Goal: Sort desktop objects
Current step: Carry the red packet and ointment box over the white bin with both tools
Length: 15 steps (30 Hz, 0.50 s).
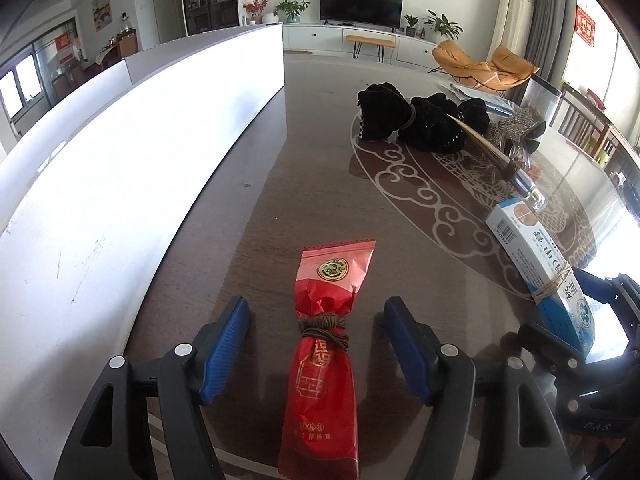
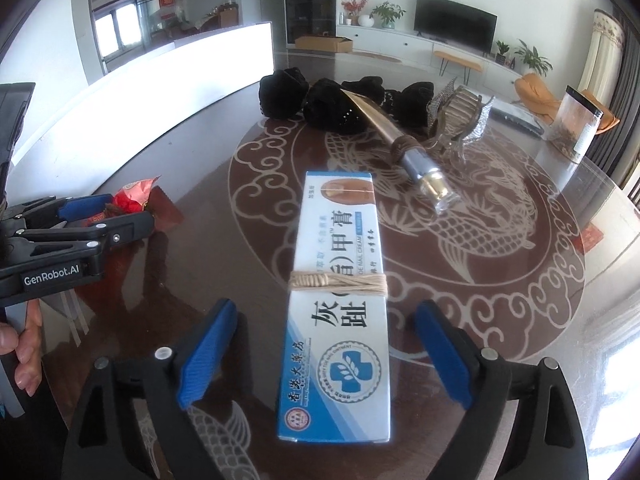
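The left hand-held gripper (image 1: pixel 316 344) stands open astride a red foil snack packet tied with brown cord (image 1: pixel 324 344), lying on the dark glossy bench (image 1: pixel 256 208). At its three o'clock, the right hand-held gripper (image 2: pixel 326 348) straddles, unclamped, a blue-and-white string-bound cardboard ointment box (image 2: pixel 340 300), likely lined up for sorting.

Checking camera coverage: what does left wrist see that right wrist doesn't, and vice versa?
Left wrist only: the whole red snack packet, tied with brown cord, lying between the open left gripper without touching its pads.

Right wrist only: the full face of the nail cream box between the open right gripper, a clear canister at far right, and a cardboard box on the floor.

Both: the black fabric pieces, the long tapered tube, the hair claw clip, the patterned table and the TV.
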Tool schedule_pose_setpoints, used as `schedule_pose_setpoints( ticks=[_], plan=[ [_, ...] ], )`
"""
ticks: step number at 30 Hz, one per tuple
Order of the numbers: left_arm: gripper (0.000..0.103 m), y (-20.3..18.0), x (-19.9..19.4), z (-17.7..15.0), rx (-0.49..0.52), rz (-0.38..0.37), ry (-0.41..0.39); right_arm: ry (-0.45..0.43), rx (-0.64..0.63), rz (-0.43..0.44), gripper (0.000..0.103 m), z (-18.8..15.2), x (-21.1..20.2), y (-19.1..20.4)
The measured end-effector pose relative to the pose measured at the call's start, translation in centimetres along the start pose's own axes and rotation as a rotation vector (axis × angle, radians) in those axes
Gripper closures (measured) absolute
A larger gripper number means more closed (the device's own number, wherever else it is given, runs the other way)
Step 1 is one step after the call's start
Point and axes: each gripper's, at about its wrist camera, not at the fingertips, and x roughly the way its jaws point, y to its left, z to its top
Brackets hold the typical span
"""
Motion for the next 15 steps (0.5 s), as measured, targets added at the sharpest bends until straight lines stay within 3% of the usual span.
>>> schedule_pose_setpoints(
  ticks=[2,6,15],
  plan=[
    [0.030,-0.31,0.10,-0.08,0.016,0.009,0.002,0.000,-0.001,-0.001,0.011,0.00,0.03,0.03],
    [0.016,-0.25,0.43,-0.09,0.014,0.014,0.011,0.001,0.001,0.001,0.009,0.01,0.07,0.02],
    [0.003,0.05,0.62,-0.06,-0.002,0.025,0.020,0.004,0.000,-0.002,0.007,0.03,0.22,0.10]
  ],
)
